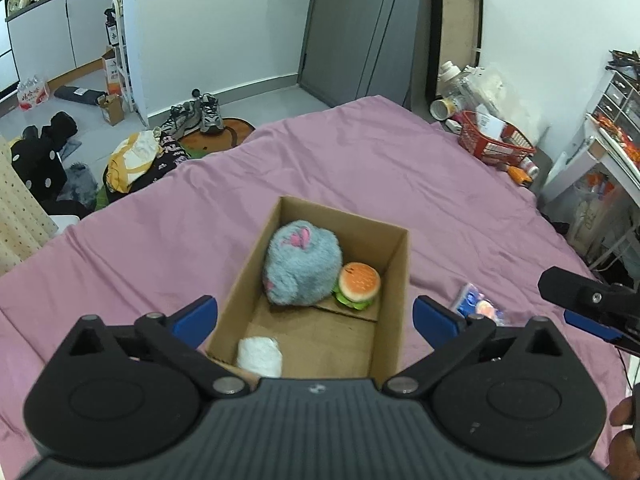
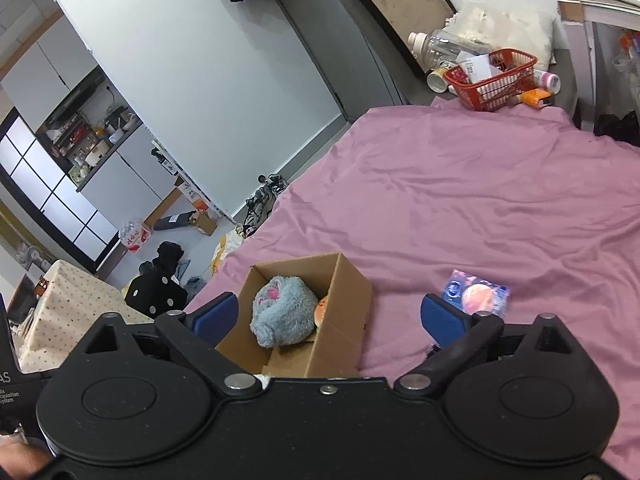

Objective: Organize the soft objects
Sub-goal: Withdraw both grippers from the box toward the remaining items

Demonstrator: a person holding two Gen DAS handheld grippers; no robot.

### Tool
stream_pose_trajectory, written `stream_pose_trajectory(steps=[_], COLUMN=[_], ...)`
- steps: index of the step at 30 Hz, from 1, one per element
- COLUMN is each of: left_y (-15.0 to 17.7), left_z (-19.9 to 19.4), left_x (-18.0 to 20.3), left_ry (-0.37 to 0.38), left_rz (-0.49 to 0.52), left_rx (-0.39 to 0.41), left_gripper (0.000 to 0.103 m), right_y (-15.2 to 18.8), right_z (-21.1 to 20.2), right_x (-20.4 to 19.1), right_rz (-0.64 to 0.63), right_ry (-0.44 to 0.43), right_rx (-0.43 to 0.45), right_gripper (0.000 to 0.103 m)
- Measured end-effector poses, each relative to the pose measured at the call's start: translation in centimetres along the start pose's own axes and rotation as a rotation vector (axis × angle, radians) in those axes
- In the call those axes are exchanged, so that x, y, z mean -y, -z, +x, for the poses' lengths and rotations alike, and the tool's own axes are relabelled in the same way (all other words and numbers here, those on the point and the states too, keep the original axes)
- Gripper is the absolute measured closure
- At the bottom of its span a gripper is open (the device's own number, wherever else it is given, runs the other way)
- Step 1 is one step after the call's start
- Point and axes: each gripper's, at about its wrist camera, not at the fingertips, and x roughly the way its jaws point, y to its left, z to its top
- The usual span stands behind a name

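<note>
Black gripper housing fills the bottom of both views. Left gripper [image 1: 316,316]: blue pads spread wide, nothing between them, hanging above the box. Right gripper [image 2: 328,316]: jaws also wide, empty; it shows too at the right edge of the left wrist view.

Pink bedsheet [image 1: 360,168] covers most of each frame, wrinkled, running to the upper right. Brown cardboard box [image 1: 394,280] sits open-topped on it, centre of the left view, lower centre of the right view.

Progress, judged from what's visible: three soft items already in the box. Grey-blue fluffy plush [image 1: 302,266], w/ pink markings, is the biggest; it lies at the far end of the box, round and shaggy. Burger plush [image 1: 359,285], orange bun w/ green lettuce edge, touches the grey one on its right, against the box wall. White fluffy item [image 1: 260,356] lies at the near end, partly hidden behind the gripper body; can't tell what it is.

Still out: a flat blue and pink packet [image 2: 476,292] on the sheet, right of the box, near but apart. Looks like a soft pack, poss. tissues; print too small to read. If it counts as soft, it's prob. the last item to go in. Task seems mostly done.

Red basket [image 2: 492,80] of clutter sits at the bed's far corner, upper right.
</note>
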Motion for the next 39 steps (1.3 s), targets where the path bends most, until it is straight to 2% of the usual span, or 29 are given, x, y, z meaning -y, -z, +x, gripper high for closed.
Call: stream_pose_trajectory(steps=[6, 11, 19, 28, 39], left_y=[1.3, 2.5, 4.1, 5.2, 6.9], left_z=[-1.4, -2.3, -4.3, -4.5, -1.7], left_x=[1.8, 3.2, 6.0, 7.6, 9.7], left_ry=[-0.012, -0.011, 0.004, 0.047, 0.046], left_rz=[0.047, 0.026, 0.047, 0.005, 0.0], left_rx=[0.004, -0.022, 0.012, 0.037, 0.012], left_gripper=[0.0, 0.0, 0.0, 0.001, 0.005], right_y=[0.4, 0.6, 1.4, 1.8, 2.4], right_z=[-2.8, -5.2, -6.9, -7.5, -5.9], right_x=[1.1, 2.3, 4.6, 7.4, 10.2], right_rz=[0.003, 0.007, -0.014, 0.023, 0.071], right_ry=[-0.01, -0.003, -0.01, -0.011, 0.018], right_rx=[0.022, 0.064, 0.063, 0.069, 0.029], right_gripper=[0.0, 0.0, 0.0, 0.0, 0.0])
